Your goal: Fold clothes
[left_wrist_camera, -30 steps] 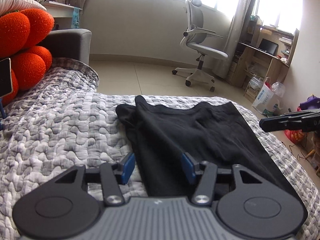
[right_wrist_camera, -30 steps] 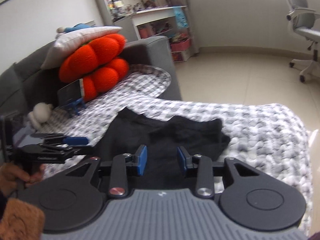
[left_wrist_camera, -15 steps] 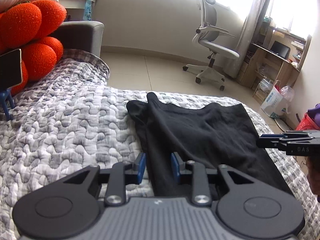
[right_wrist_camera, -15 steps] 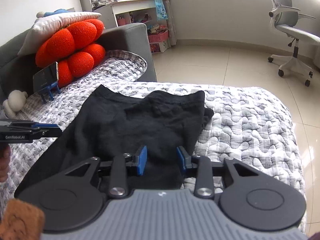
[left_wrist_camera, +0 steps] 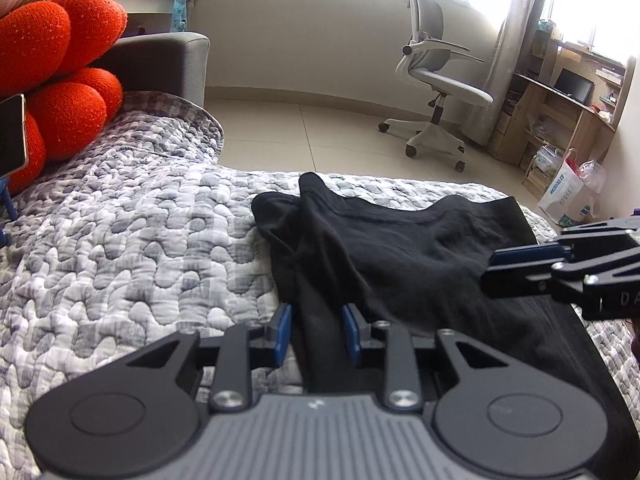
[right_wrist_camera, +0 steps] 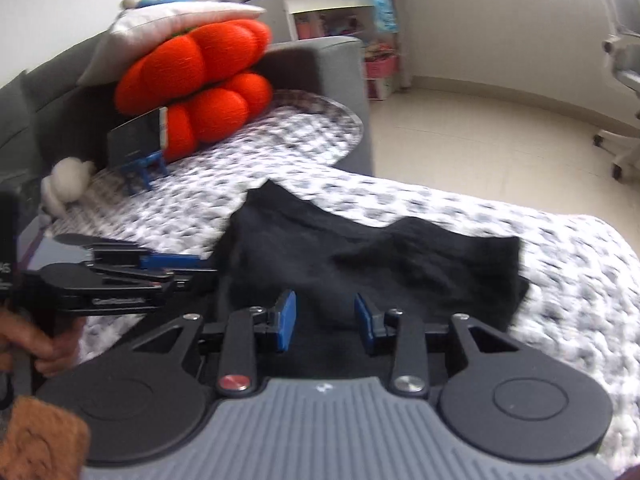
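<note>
- The black knit garment (left_wrist_camera: pixel 420 264) is lying spread on the grey-and-white quilted cover (left_wrist_camera: pixel 132 248).
- The left gripper (left_wrist_camera: pixel 316 332) is pinching a raised fold of its edge between narrow blue pads.
- The right gripper (right_wrist_camera: pixel 326 322) is hovering partly open over the cloth; contact is unclear.
- An orange segmented knitted cushion (left_wrist_camera: pixel 60 64) is sitting at ten o'clock.

— Seeing a grey-and-white quilt (left_wrist_camera: pixel 120 248) spreading across the front. Noticing an orange cushion (left_wrist_camera: pixel 60 60) leaning by the grey sofa arm (left_wrist_camera: pixel 160 60), carrying a white pillow (right_wrist_camera: pixel 172 28).

— Spotting, just beside it, possibly a phone (right_wrist_camera: pixel 136 140) propping on a blue stand (right_wrist_camera: pixel 142 168). Farther off, finding a white office chair (left_wrist_camera: pixel 436 80) standing on the tiled floor (left_wrist_camera: pixel 300 132), near a wooden desk (left_wrist_camera: pixel 560 112).
</note>
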Available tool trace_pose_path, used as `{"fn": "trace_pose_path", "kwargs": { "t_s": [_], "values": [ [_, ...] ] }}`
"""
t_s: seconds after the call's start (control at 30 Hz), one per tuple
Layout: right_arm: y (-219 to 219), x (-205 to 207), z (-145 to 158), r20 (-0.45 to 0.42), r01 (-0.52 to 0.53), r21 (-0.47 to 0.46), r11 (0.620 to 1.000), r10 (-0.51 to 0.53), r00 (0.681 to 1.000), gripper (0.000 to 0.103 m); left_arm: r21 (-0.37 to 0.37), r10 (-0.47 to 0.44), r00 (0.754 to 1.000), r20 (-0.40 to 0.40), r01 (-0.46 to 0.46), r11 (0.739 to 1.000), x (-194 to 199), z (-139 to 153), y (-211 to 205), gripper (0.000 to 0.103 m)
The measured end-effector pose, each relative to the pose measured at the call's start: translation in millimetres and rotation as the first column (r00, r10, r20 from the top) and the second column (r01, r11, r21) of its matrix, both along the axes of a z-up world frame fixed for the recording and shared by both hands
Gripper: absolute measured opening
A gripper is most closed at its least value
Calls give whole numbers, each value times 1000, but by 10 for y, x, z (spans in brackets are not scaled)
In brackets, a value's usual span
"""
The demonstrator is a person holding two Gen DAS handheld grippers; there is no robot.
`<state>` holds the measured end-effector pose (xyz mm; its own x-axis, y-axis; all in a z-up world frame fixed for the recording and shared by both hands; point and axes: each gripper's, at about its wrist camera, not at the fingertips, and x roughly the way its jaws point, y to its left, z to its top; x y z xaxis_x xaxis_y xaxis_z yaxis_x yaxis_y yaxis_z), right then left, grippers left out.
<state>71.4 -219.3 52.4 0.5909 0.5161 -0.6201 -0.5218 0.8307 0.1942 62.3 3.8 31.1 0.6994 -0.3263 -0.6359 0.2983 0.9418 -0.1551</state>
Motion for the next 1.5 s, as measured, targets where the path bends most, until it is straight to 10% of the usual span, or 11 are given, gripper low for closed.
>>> {"fn": "trace_pose_path", "kwargs": {
  "t_s": [0.13, 0.4, 0.57, 0.97, 1.5],
  "values": [
    [341, 244, -141, -42, -64, -80, 995, 61, 997, 35, 9, -2, 1000, 14, 2, 1000, -23, -14, -9, 29],
    [214, 570, -235, 25, 198, -92, 976, -196, 980, 31, 3, -14, 1000, 19, 14, 1000, -62, -23, 37, 29],
    [233, 309, -41, 35, 120, -43, 992, -118, 992, 37, -78, -40, 995, 92, 47, 996, -136, 219, 136, 29],
    [-299, -184, -133, -188, 139, -5, 990, -138, 972, 41, -34, -116, 993, 16, 116, 993, 125, -19, -171, 31],
    [-643, -360, -188, -61, 282, 69, 957, -279, 959, 41, -2, -45, 999, 18, 45, 999, 2, 81, 0, 31]
  ]
}}
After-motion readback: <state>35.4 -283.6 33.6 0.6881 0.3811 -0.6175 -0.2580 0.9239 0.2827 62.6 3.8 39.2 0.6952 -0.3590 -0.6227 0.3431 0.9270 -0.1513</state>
